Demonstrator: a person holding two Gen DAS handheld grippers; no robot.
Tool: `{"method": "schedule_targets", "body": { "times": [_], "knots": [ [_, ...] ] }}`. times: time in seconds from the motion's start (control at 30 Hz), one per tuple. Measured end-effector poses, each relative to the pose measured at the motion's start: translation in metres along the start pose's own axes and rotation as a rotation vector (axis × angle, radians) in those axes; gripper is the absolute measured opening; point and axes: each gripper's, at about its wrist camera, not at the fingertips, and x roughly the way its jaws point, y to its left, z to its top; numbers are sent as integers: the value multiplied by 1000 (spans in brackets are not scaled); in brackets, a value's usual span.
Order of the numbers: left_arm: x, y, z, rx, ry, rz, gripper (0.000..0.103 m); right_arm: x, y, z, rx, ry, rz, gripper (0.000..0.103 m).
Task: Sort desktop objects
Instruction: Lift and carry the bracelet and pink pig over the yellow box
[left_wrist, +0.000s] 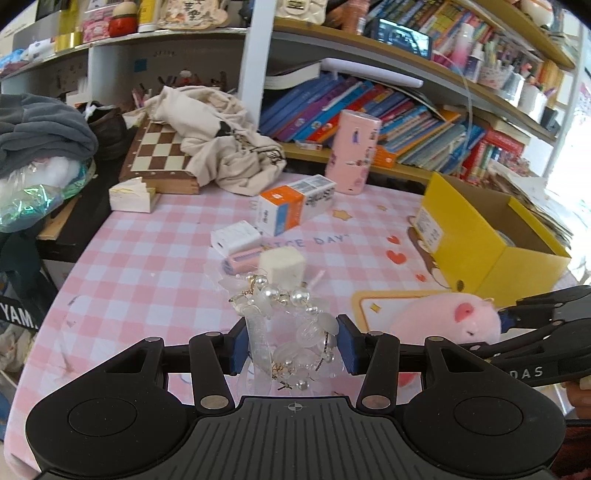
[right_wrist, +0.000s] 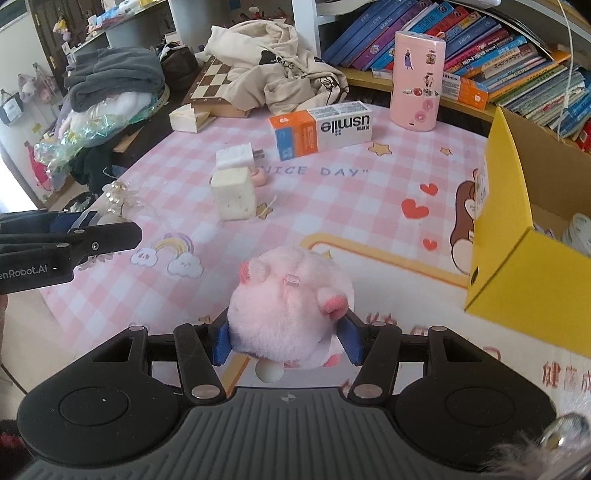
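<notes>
My left gripper is shut on a pearl and clear-bead hair accessory, held just above the pink checked mat. It also shows in the right wrist view. My right gripper is shut on a pink plush pig; the pig also shows in the left wrist view. A yellow cardboard box stands open at the right. On the mat lie a white sponge block, a white charger, a small pink item and an orange-white usmile box.
A pink upright case stands at the back. A chessboard with a beige garment sits at the back left, next to a white tissue box. Grey clothes pile at the left. Bookshelves line the back.
</notes>
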Motion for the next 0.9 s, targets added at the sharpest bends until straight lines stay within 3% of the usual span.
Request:
{"method": "schedule_targets", "body": {
  "times": [0.5, 0.9],
  "knots": [
    [4, -27, -14, 42, 41, -109, 47, -21, -9, -36, 72, 35, -76, 54],
    [19, -68, -18, 119, 87, -209, 47, -42, -38, -66, 176, 47, -142, 54]
  ]
}}
